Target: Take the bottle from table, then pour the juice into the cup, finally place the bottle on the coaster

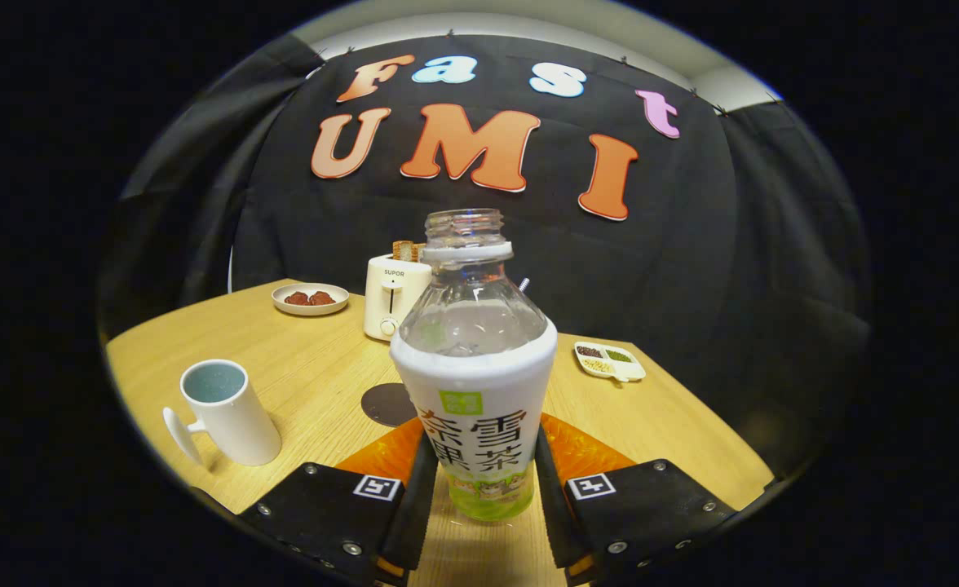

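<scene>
A white cup (225,414) with its handle turned to the left stands on the wooden counter (308,367), off to the left of the tool (479,477) and a little ahead of its left finger. Farther back sits a small plate (310,299) holding two dark reddish pieces, and right of it a white toaster (391,295) with toast in the slot. A dark round coaster (388,404) lies flat just ahead of the left finger, partly hidden behind the bottle (478,383). The bottle stands upright between the two fingers, cap off, clear at the shoulder and wrapped in a white label lower down; both fingers press on its lower sides, so the tool is clamped on it. Beyond the right finger, a small white divided dish (610,361) holds grains.
</scene>
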Demonstrator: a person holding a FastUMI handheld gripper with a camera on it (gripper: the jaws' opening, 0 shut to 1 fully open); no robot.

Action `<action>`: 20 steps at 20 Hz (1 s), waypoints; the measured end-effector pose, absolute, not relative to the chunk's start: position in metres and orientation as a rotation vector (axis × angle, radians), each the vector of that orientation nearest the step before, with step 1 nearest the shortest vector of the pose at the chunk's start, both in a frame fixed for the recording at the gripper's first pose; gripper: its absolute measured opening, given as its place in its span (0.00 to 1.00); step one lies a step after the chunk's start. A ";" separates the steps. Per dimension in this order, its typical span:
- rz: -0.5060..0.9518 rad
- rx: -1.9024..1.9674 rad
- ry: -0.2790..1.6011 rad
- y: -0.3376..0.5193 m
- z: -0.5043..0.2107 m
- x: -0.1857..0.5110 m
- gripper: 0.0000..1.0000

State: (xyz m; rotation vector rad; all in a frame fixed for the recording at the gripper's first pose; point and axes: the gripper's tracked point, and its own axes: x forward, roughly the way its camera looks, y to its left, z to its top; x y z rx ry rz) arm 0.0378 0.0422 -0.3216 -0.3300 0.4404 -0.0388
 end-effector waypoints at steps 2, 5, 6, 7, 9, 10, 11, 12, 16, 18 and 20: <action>-0.055 -0.425 0.417 0.043 -0.315 0.040 0.60; -0.042 -0.552 0.398 0.056 -0.311 0.041 0.60; -0.031 -0.596 0.388 0.062 -0.312 0.042 0.60; -0.022 -0.642 0.374 0.068 -0.309 0.042 0.60; -0.018 -0.743 0.339 0.075 -0.304 0.043 0.60; -0.017 -0.790 0.324 0.079 -0.302 0.044 0.60; -0.015 -0.829 0.312 0.082 -0.301 0.045 0.60; -0.011 -0.866 0.301 0.086 -0.301 0.047 0.60; 0.017 -0.976 0.274 0.098 -0.302 0.047 0.60; 0.028 -1.042 0.255 0.102 -0.303 0.050 0.60; 0.034 -1.108 0.234 0.105 -0.303 0.051 0.60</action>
